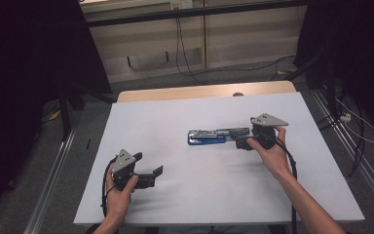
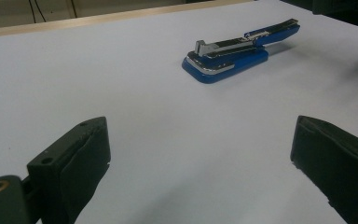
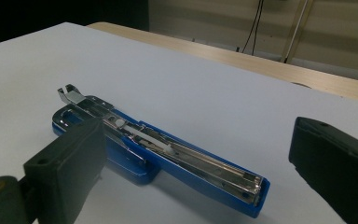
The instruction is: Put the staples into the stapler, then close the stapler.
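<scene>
- The table (image 1: 175, 195), covered by a pale sheet, takes up the middle and lower part of the high view; a strip of bare wood shows along its far edge, near the top centre of the frame. Its pale surface also spreads across the left gripper view (image 2: 121, 84) and the right gripper view (image 3: 205, 84).
- The person's right forearm enters from the bottom right of the high view, and the right hand (image 1: 272, 156) sits right of centre, wrapped around the right gripper (image 1: 246, 140). In the right gripper view its two black jaws stand wide apart at the lower corners of the frame, clamped on nothing, one on each side of the stapler's near end.
- The left hand (image 1: 118, 192) comes up at the bottom left of the high view and holds the left gripper (image 1: 151, 168), which points toward the centre of the table. In the left gripper view (image 2: 200, 163) its jaws are also spread wide, with bare table between them.
- The blue stapler (image 1: 213, 136) lies flat on the table just right of centre in the high view, its long axis running left to right, with its right end at the right gripper. It is swung open, so the metal staple channel faces up. In the left gripper view it lies in the upper right (image 2: 235, 53), well apart from the left gripper. In the right gripper view (image 3: 168, 154) it runs diagonally from centre left to lower right, its blue end between the open jaws.
</scene>
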{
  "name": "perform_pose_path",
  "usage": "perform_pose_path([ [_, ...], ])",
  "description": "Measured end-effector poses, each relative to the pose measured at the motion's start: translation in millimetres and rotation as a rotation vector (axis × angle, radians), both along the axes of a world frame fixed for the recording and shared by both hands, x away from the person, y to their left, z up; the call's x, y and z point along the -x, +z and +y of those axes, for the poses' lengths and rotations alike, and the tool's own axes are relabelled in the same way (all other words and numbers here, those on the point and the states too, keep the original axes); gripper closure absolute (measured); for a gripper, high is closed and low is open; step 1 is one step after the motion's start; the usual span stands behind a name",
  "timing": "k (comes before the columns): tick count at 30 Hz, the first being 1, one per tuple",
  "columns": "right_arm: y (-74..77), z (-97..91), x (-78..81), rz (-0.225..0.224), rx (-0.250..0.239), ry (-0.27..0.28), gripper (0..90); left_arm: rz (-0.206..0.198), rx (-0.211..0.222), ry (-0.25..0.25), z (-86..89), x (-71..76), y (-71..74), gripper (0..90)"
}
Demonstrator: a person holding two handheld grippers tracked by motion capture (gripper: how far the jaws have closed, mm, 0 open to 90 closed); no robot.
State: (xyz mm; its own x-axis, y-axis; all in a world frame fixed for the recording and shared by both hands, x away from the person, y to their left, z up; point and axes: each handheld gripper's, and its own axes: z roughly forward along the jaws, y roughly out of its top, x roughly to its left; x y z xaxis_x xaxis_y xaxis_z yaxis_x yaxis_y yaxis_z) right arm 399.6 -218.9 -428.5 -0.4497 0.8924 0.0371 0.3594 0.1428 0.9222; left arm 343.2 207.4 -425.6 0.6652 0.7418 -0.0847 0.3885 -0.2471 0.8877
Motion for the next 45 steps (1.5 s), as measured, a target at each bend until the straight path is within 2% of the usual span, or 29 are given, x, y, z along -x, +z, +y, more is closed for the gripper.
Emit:
perform_pose_path([
  [5, 1.3, -4.8, 9.0, -0.012, -0.011, -0.014, 3.7, 0.000, 0.000, -0.002, -0.3, -0.4, 0.0, 4.9],
  [7, 0.2, -8.1, 12.1, -0.007, 0.000, -0.027, 3.8, -0.001, -0.002, 0.000, -0.4, -0.4, 0.3, 4.9],
  [9, -1.0, -11.5, 14.3, 0.009, -0.021, -0.018, 3.9, 0.002, -0.001, 0.002, -0.6, -0.8, 0.0, 4.9],
  [15, -0.6, -15.2, 22.4, -0.009, 0.007, -0.009, 3.4, -0.001, 0.007, 0.001, -1.0, -2.8, 0.1, 4.9],
  [16, -0.8, -15.7, 23.7, -0.004, -0.003, -0.006, 2.6, -0.002, 0.012, 0.005, -1.0, -3.0, 0.1, 5.0],
  [20, -3.6, -20.5, 27.7, -0.012, 0.009, -0.026, 1.9, 0.012, 0.001, 0.011, 0.5, -4.8, -1.8, 5.0],
  [23, -8.1, -24.5, 28.9, 0.009, 0.009, -0.054, 1.8, 0.013, 0.003, 0.005, -0.5, -4.8, -1.9, 4.9],
  [28, -12.5, -28.9, 28.2, 0.038, -0.023, -0.064, 2.4, 0.013, 0.005, 0.000, -0.9, -4.3, -1.4, 4.7],
  [29, -13.1, -29.2, 28.2, 0.040, -0.018, -0.067, 2.5, 0.011, 0.005, 0.004, -0.7, -4.6, -1.2, 4.7],
  [30, -13.7, -29.1, 28.4, 0.037, -0.002, -0.073, 2.6, 0.015, 0.025, 0.013, -1.9, -4.6, -1.6, 4.6],
  [32, -14.0, -28.6, 29.0, 0.032, 0.005, -0.095, 2.6, 0.011, 0.014, 0.010, -1.4, -5.8, -1.4, 4.4],
  [36, -12.6, -30.5, 30.3, 0.032, 0.002, -0.094, 2.8, 0.001, 0.031, 0.021, -4.4, -8.2, -1.3, 4.1],
  [38, -12.7, -32.9, 31.6, 0.030, -0.019, -0.086, 3.1, -0.004, 0.016, 0.014, -4.8, -9.8, -1.4, 4.0],
  [43, -15.5, -34.8, 29.8, 0.057, -0.032, -0.075, 4.4, -0.008, 0.021, 0.017, -9.3, -13.5, -0.9, 4.1],
  [45, -16.6, -33.7, 29.2, 0.065, -0.022, -0.062, 5.6, -0.009, 0.015, 0.015, -12.1, -15.6, -0.2, 4.1],
])
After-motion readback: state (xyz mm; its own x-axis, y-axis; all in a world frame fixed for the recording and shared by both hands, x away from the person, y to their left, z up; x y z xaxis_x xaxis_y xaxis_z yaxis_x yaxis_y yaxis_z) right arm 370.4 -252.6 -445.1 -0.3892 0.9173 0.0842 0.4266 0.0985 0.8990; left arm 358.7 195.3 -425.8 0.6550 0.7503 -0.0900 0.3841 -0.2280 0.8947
